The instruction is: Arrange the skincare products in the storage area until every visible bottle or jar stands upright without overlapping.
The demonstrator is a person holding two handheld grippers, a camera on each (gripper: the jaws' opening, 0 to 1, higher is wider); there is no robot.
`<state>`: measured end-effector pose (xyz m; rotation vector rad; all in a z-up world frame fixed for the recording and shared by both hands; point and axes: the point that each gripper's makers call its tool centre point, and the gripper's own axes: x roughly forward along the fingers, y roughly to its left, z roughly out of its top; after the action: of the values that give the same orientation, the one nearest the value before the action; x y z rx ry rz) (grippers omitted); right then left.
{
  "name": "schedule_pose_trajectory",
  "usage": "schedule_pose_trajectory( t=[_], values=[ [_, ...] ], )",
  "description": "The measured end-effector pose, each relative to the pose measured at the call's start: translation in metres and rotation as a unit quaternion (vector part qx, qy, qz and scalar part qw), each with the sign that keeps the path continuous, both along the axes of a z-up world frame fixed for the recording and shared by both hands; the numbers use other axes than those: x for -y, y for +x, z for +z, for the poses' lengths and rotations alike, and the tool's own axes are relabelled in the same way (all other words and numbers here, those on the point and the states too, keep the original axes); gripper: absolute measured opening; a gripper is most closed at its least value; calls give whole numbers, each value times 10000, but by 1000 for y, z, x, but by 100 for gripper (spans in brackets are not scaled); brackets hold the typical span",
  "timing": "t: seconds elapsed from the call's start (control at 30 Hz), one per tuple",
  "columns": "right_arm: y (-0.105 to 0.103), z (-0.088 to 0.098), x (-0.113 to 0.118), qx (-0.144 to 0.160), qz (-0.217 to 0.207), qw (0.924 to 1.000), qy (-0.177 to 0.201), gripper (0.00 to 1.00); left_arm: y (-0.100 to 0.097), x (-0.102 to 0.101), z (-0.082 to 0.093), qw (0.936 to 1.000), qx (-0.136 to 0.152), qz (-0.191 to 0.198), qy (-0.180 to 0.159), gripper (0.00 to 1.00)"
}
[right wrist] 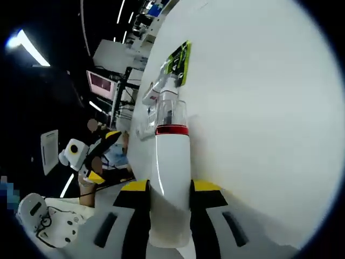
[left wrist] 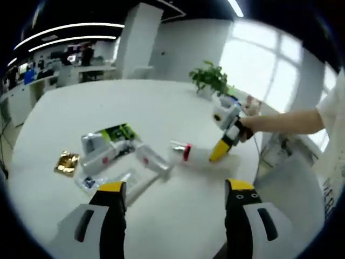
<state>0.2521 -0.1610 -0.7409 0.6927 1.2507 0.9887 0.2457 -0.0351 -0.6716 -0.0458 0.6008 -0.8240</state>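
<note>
In the left gripper view, the left gripper (left wrist: pixel 178 197) is hovering with its jaws spread and empty over the white table (left wrist: pixel 161 102), while the right gripper (left wrist: pixel 222 148) is working at two o'clock on a white bottle (left wrist: pixel 200 155) lying beside the clutter of skincare products (left wrist: pixel 116 151) at ten o'clock. In the right gripper view, the right gripper (right wrist: pixel 170 199) is pinching that white bottle (right wrist: pixel 171 172) by its body, its red band and clear cap (lengthwise between the jaws) pointing toward twelve o'clock. The standing-up step seems to be underway, and the next move is probably calling for tipping the bottle upright clear of the pile.
</note>
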Motion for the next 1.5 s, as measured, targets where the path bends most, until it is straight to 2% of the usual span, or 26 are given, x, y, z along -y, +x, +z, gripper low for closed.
schedule_pose_trajectory(
  t=[0.03, 0.17, 0.3, 0.37, 0.47, 0.6, 0.77, 0.8, 1.0, 1.17, 1.3, 1.37, 1.5],
  values=[
    [-2, 3, -2, 19, -73, 9999, 97, 26, -1, 5, 1, 9998, 62, -171, -65, 64],
    [-7, 14, -6, 70, -226, 9989, 395, 26, 2, 13, -1, 9995, 4, -242, -217, 56],
    [-13, 27, -11, 232, -265, 9978, 570, 26, 3, 27, 6, 9953, -324, -207, -886, 53],
    [-16, 35, -14, 334, -323, 9963, 718, 26, 12, 28, 13, 9919, -248, 18, -1242, 51],
    [-22, 46, -18, 451, -352, 9938, 951, 27, 15, 28, 17, 9833, -464, 163, -1752, 49],
    [-29, 63, -23, 596, -351, 9905, 1188, 27, 10, 35, 17, 9763, -718, 75, -2041, 49],
    [-32, 74, -30, 788, -292, 9853, 1486, 27, 7, 51, 31, 9553, -1006, 49, -2780, 51],
    [-33, 76, -32, 813, -281, 9844, 1533, 27, 8, 52, 31, 9531, -1055, 93, -2836, 51],
    [-38, 85, -42, 927, -150, 9814, 1673, 27, 10, 66, 35, 9518, -1101, -20, -2863, 51],
    [-39, 94, -49, 1050, -92, 9779, 1806, 27, 13, 77, 38, 9507, -1110, -121, -2894, 47],
    [-42, 100, -53, 1137, 24, 9756, 1876, 27, 15, 80, 43, 9452, -1158, -176, -3046, 43],
    [-43, 101, -54, 1164, 48, 9748, 1904, 27, 17, 81, 47, 9376, -1315, -115, -3216, 35],
    [-44, 103, -54, 1227, 71, 9737, 1920, 27, 15, 84, 51, 9351, -1323, -240, -3280, 31]
  ],
)
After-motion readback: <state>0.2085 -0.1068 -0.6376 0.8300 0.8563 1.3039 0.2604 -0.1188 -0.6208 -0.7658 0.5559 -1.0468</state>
